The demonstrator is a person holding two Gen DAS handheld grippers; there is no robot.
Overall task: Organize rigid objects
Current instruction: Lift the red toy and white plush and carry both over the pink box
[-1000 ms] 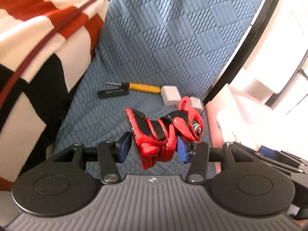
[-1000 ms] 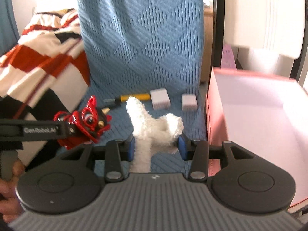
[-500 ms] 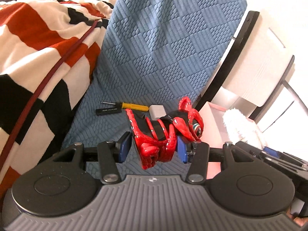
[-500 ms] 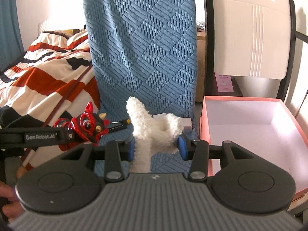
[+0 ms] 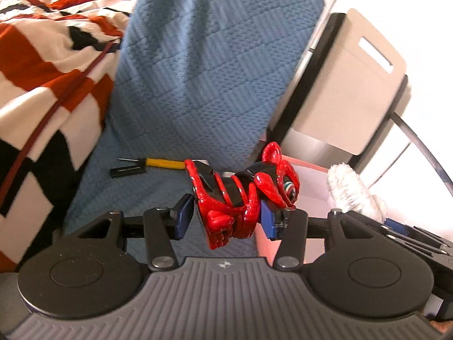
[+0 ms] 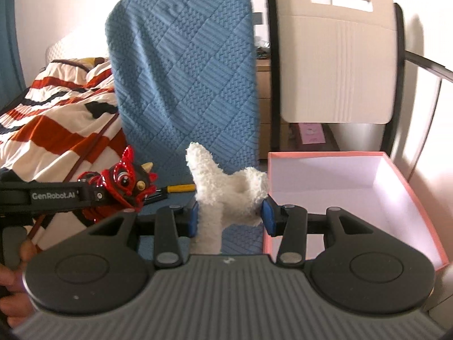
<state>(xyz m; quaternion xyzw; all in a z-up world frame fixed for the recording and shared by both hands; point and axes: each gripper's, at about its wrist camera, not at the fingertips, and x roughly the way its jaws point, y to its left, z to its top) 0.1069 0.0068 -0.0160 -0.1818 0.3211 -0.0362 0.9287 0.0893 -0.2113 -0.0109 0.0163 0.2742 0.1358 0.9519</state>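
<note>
Both grippers have come up off the blue seat since the earlier frames; more chair back and wall now in view, and the pink box shows its whole inside.

Nearest: left gripper (image 5: 225,216), jaws about half open but clamped on the red lion figure (image 5: 240,195), pads pressing its body, figure clear of the seat. Right gripper (image 6: 230,216) nearly closed on the white fluffy toy (image 6: 226,189), also lifted, hanging just left of the pink box (image 6: 396,198).

Farther: yellow-handled screwdriver (image 5: 164,163) w/ a small black tool (image 5: 128,170) beside it lie on the blue seat cover (image 5: 147,198).

Step in hand, as I read it: carry phase, both items mid-air en route to the box, which looks empty. Next move calls for swinging right, over the near rim, lowering inside, then releasing. Watch that the two grippers don't crowd each other at the box.
</note>
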